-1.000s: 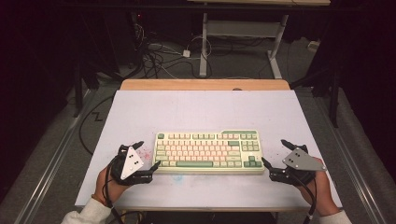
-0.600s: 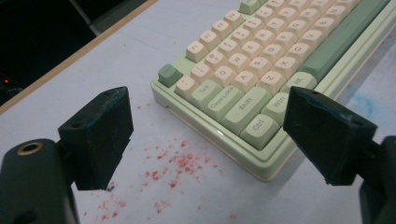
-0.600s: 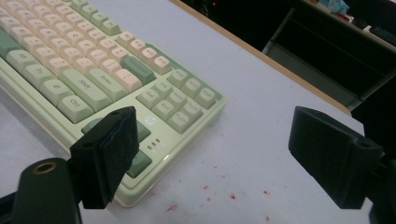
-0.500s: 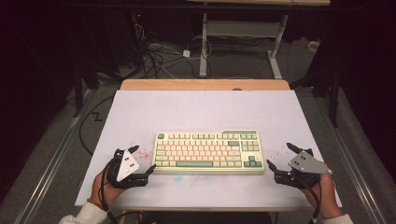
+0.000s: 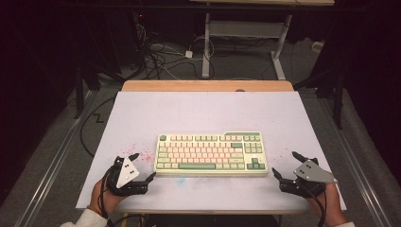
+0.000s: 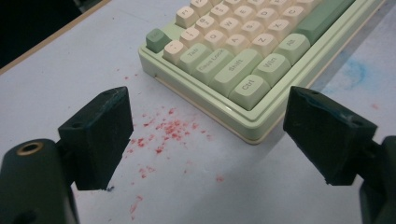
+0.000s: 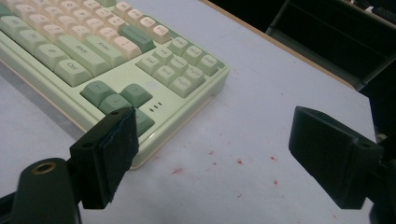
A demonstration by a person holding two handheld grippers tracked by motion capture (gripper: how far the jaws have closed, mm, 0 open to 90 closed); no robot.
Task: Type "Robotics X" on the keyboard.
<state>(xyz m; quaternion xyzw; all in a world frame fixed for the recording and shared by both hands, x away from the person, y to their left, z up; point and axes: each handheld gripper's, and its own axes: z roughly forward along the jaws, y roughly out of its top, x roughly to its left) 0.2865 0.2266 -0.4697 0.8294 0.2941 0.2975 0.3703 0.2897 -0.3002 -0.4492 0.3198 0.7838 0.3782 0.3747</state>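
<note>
Lying flat between the two claws: a pale green keyboard [image 5: 211,153] with cream and darker green keys, just ahead of and inward from the left gripper [image 5: 143,167], its Ctrl corner near that claw's far jaw. Just beside the right gripper [image 5: 285,165] too, arrow-key corner close behind the near jaw. Both claws spread wide, gripping nothing, over the white table [image 5: 203,113] speckled with red flecks [image 6: 161,135].
</note>
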